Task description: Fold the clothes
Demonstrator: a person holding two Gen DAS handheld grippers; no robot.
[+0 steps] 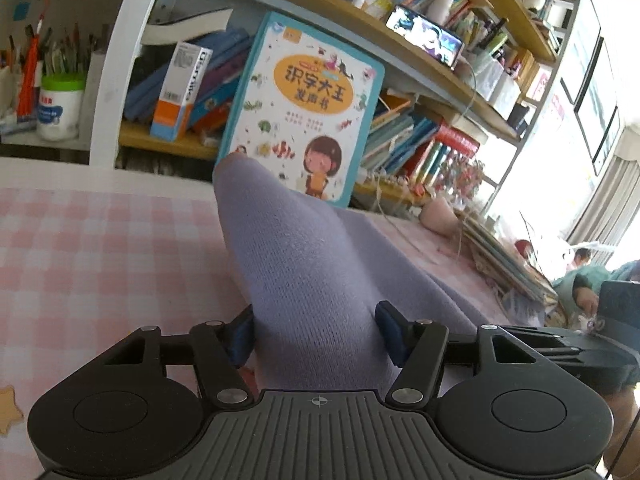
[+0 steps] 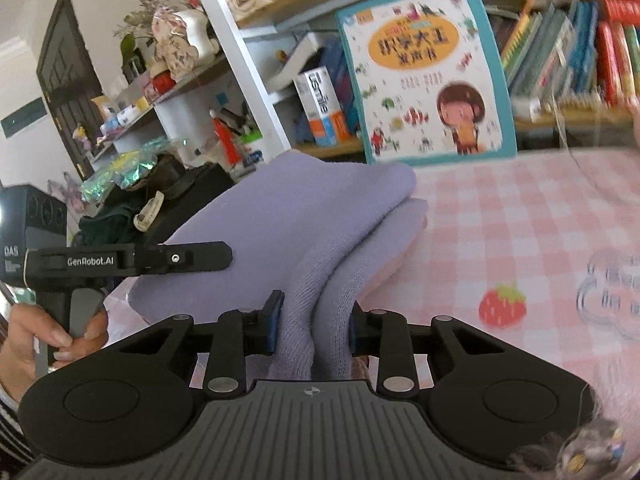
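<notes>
Two hand-held grippers, left [image 1: 316, 334] and right [image 2: 314, 322], each clamp the purple garment [image 2: 304, 216].

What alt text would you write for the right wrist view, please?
The right gripper pinches two layers of a folded lilac knit garment on a pink checked tablecloth. At the left, a hand holds the left gripper over the cloth. A children's book leans against the shelves behind.

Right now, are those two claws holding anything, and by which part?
Both grip the purple knit garment: the left gripper on one bunched fold, the right gripper pinching two doubled layers at its near edge.
</notes>
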